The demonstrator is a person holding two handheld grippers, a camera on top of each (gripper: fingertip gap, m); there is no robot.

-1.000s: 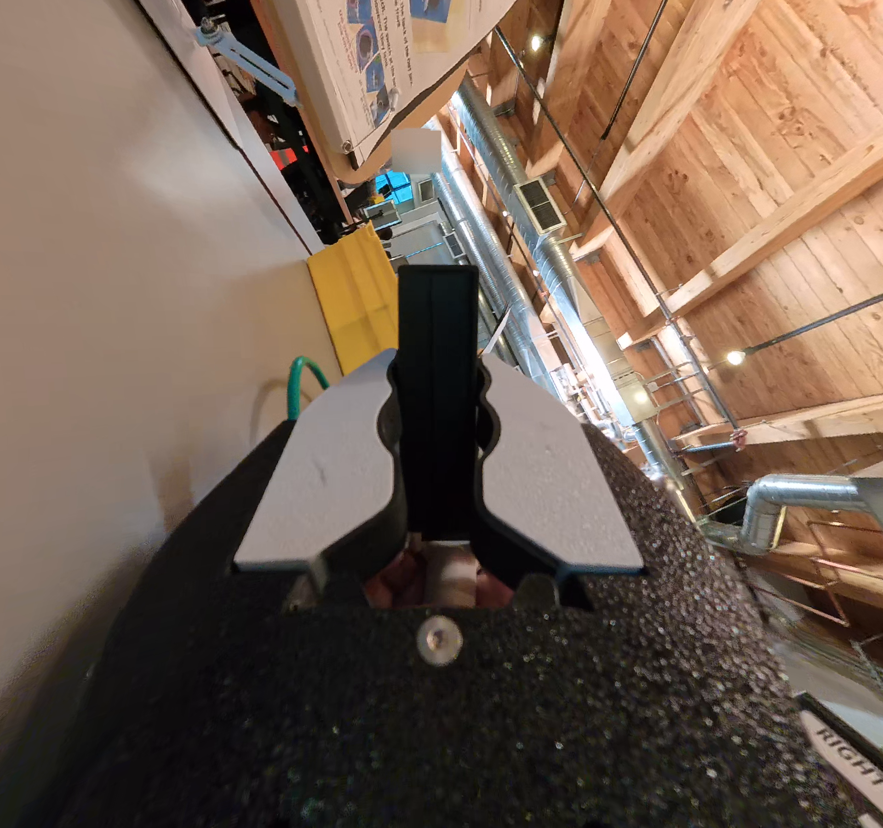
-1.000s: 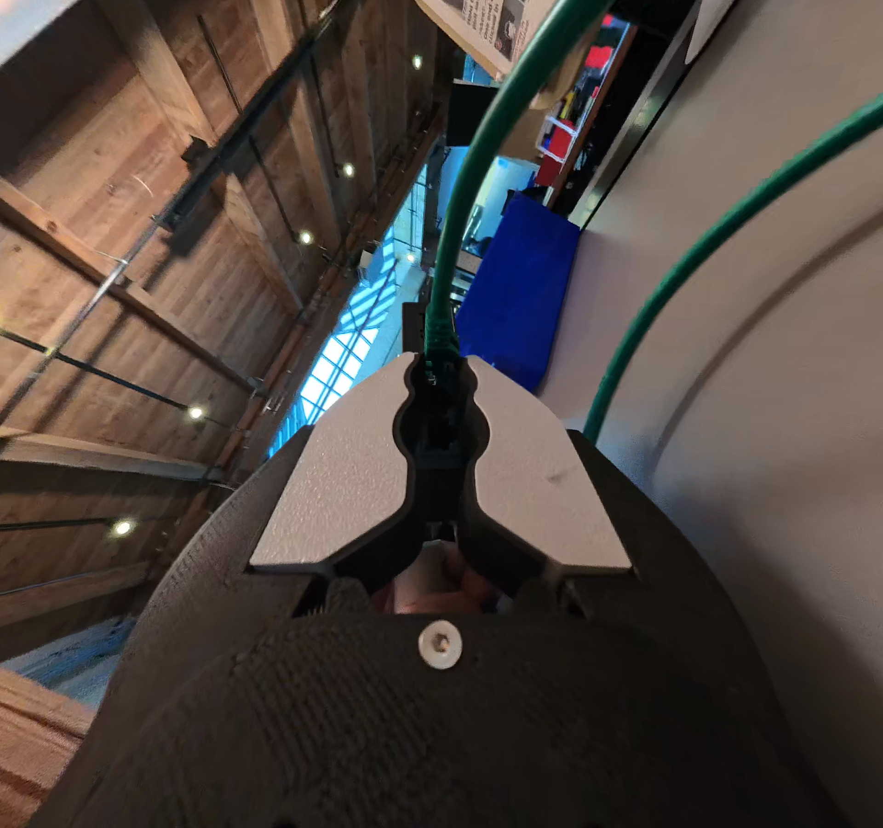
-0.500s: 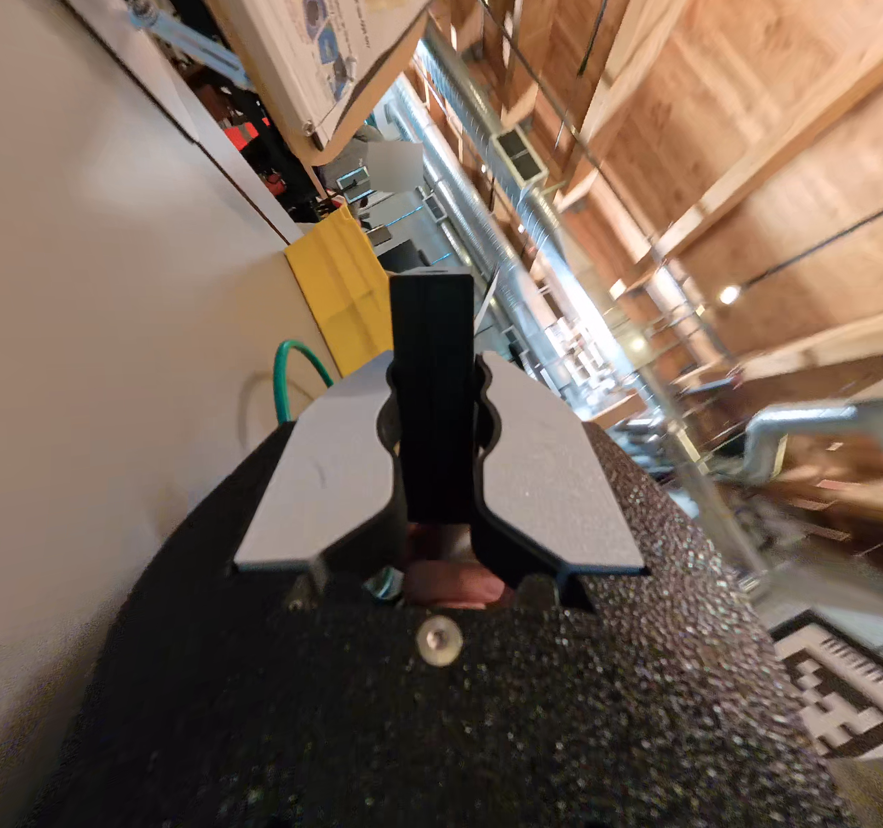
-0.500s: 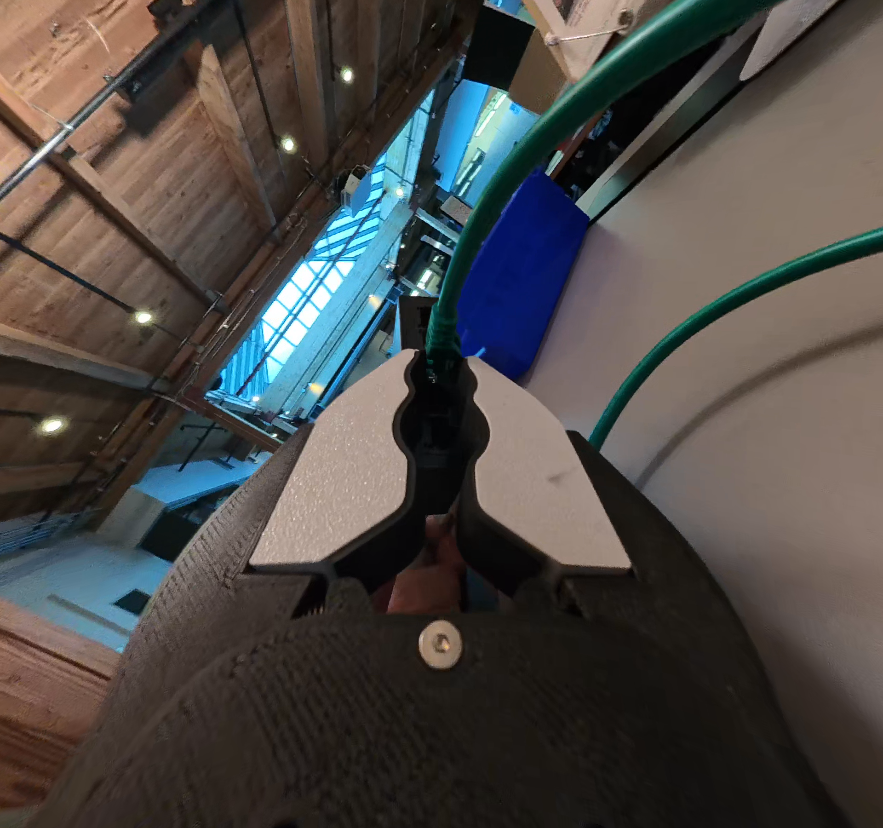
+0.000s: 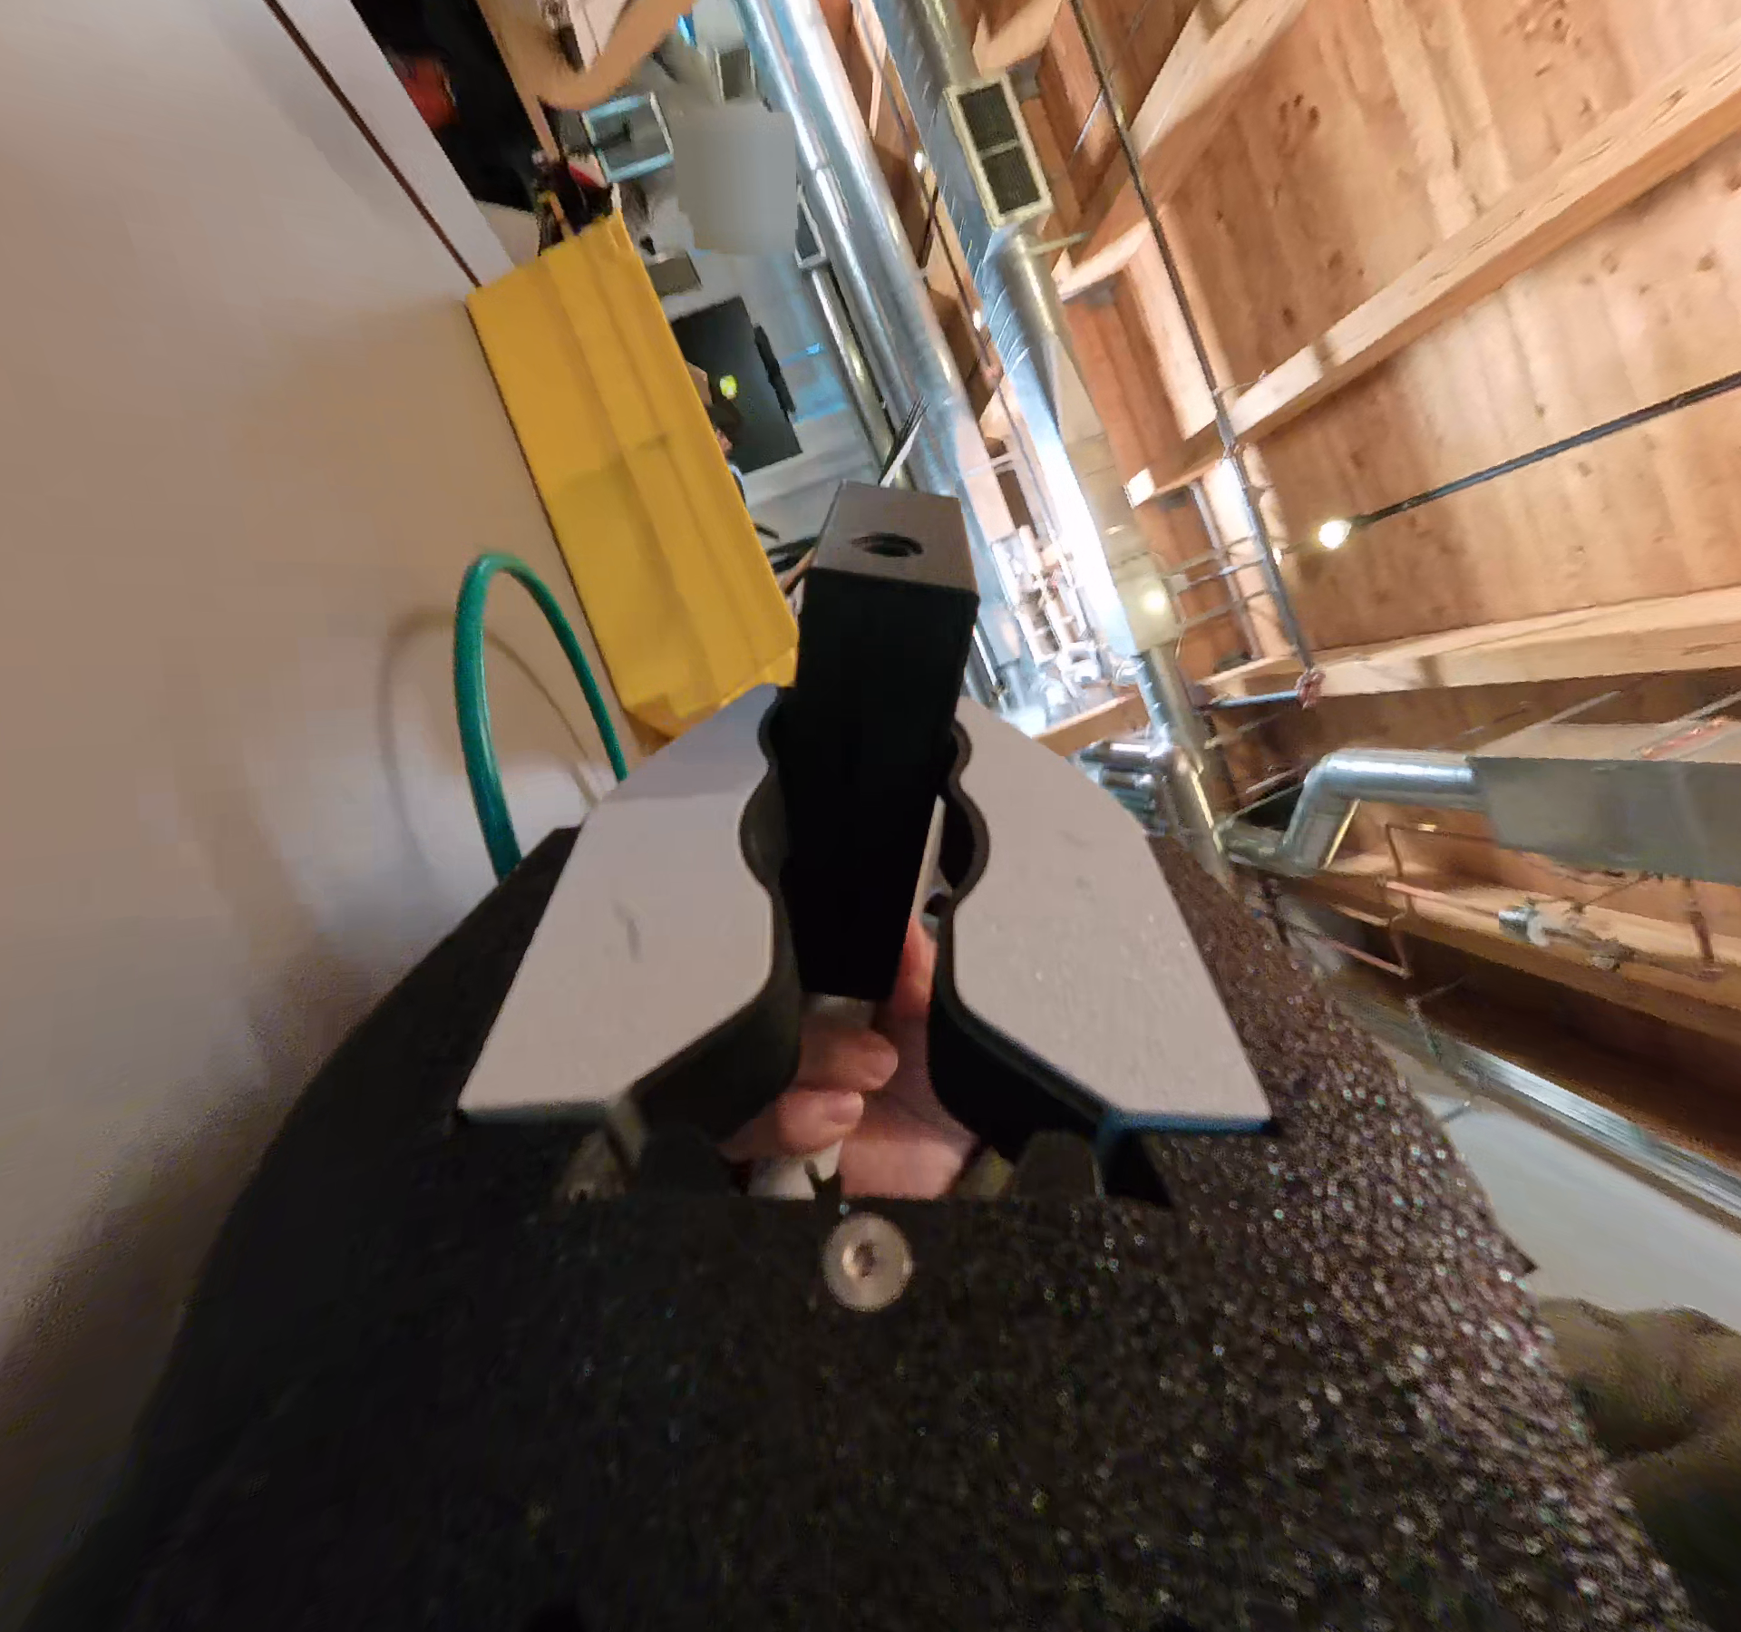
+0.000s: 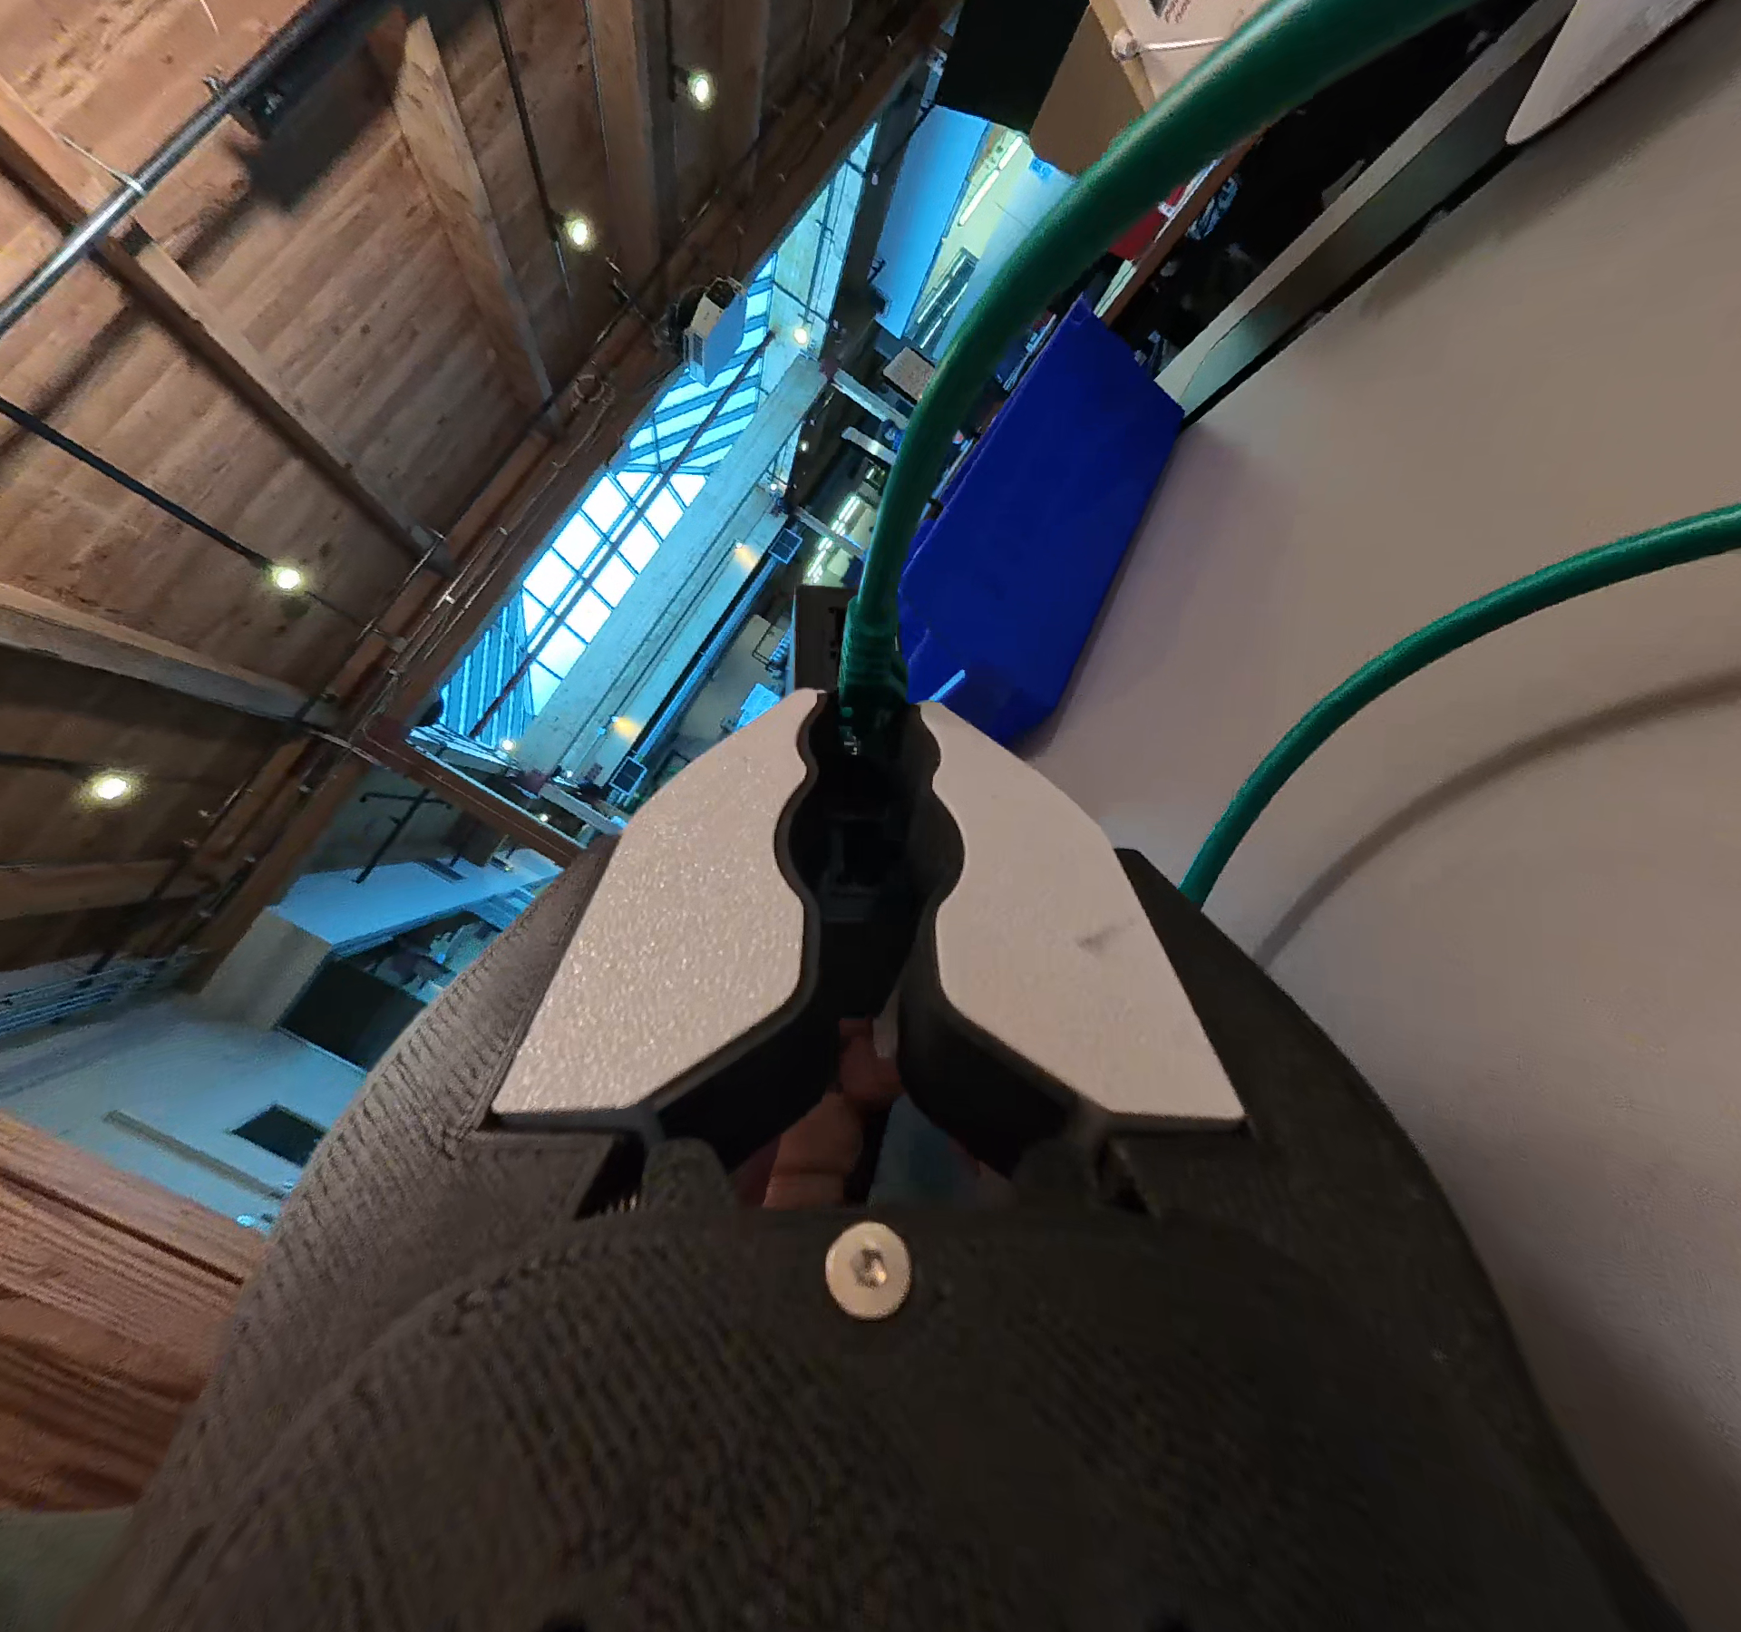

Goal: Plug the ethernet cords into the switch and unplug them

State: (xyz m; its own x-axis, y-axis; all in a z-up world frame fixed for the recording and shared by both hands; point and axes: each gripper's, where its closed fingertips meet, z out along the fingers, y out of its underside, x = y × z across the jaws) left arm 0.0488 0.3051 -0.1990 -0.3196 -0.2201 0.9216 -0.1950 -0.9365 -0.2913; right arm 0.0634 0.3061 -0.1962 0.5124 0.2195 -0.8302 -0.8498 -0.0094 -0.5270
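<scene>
In the left wrist view my left gripper (image 5: 862, 720) is shut on a black box, the switch (image 5: 876, 739), which sticks out past the fingertips with its grey end face tilted up. A loop of green ethernet cord (image 5: 471, 692) lies on the white table (image 5: 188, 551) to its left. In the right wrist view my right gripper (image 6: 871, 711) is shut on the plug end of a green ethernet cord (image 6: 942, 419) that arcs up and to the right. A dark box edge (image 6: 815, 635) shows just behind the plug; whether they touch is hidden.
A yellow bin (image 5: 622, 494) stands on the table beyond the switch. A blue bin (image 6: 1027, 532) stands beyond the right gripper, and a second green cord (image 6: 1413, 664) runs over the table (image 6: 1507, 456). Both cameras point steeply up at a wooden ceiling and ducts.
The left gripper has swung and tilted, so the switch now leans and its grey end face shows. The right gripper has tipped a little, still holding the cord.
</scene>
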